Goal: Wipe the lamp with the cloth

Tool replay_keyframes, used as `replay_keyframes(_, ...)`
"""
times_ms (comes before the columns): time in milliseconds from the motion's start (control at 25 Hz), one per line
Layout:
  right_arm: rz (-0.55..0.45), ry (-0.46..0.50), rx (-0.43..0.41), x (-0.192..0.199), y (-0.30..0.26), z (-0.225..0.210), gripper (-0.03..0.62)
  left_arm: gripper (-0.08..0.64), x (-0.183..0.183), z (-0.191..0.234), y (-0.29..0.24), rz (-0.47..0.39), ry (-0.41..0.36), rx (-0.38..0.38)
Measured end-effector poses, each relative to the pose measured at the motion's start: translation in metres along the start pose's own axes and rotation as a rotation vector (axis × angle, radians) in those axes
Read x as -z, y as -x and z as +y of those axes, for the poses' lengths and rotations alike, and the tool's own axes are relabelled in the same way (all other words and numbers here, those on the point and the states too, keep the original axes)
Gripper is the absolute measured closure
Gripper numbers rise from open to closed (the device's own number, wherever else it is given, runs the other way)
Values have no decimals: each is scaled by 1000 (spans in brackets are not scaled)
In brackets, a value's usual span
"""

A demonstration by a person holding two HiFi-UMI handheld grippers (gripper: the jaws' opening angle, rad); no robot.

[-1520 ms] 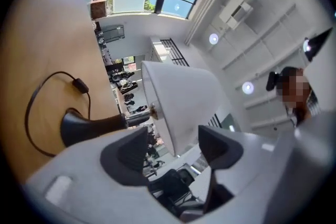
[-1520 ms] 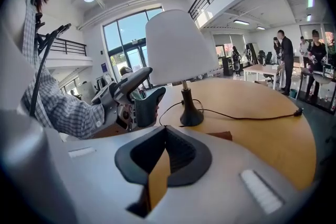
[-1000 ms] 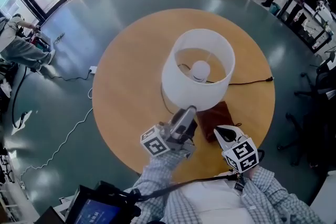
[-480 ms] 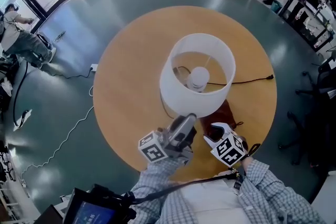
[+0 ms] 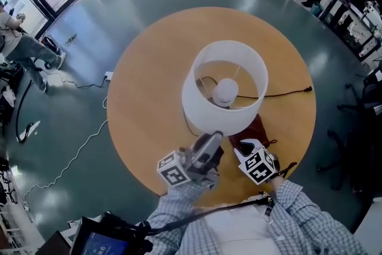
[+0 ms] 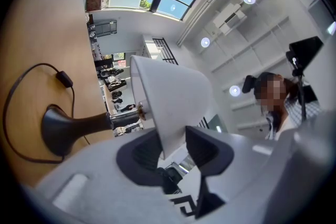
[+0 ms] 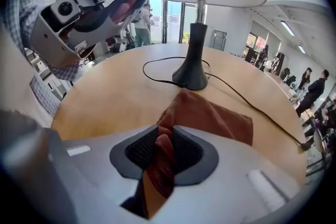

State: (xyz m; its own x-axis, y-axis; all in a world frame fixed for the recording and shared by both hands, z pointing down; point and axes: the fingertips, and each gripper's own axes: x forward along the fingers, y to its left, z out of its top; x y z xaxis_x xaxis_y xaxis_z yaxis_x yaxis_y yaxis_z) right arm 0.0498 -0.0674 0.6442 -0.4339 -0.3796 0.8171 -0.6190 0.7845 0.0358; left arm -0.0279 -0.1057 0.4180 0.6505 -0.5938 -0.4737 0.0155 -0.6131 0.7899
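A white-shaded lamp [image 5: 224, 89] stands near the middle of the round wooden table [image 5: 143, 86]. My left gripper [image 5: 213, 137] reaches up to the shade's near lower rim. In the left gripper view the shade's edge [image 6: 168, 97] sits pinched between the pads of the left gripper [image 6: 173, 147], above the dark lamp base [image 6: 58, 131]. A reddish-brown cloth [image 5: 255, 127] lies on the table by the base. My right gripper [image 5: 243, 145] points down onto it. In the right gripper view a raised fold of the cloth [image 7: 210, 118] fills the gap of the right gripper [image 7: 164, 149], whose jaws are closing.
The lamp's black cord [image 5: 286, 92] runs right across the table to its edge and also loops by the base [image 7: 191, 73]. A screen [image 5: 107, 242] sits low at the left. Desks, chairs and people stand round the room's edges, and a white cable [image 5: 71, 158] trails on the floor.
My right gripper has come down and left onto the cloth and now has a fold of it between its jaws. The left gripper stays at the shade's rim.
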Motion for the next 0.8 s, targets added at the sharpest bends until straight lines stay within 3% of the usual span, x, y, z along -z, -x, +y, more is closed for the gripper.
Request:
replay_keyframes(200,-45,-235,-39,9,-3,-11,529,420,0,4,-2,12,-8,-21)
replay_keyframes(400,-183,-467,-69,-3,30,-28,533,417,1,6,-1,21,-9,-42)
replay_keyframes(600,-389,-640,-13,-19,90,-69,534,414,1,9,1,21,-7,-58)
replay_keyframes(800,-575,-704,72,-43,155,-107,534,413,2,12,1,23,-6,-68)
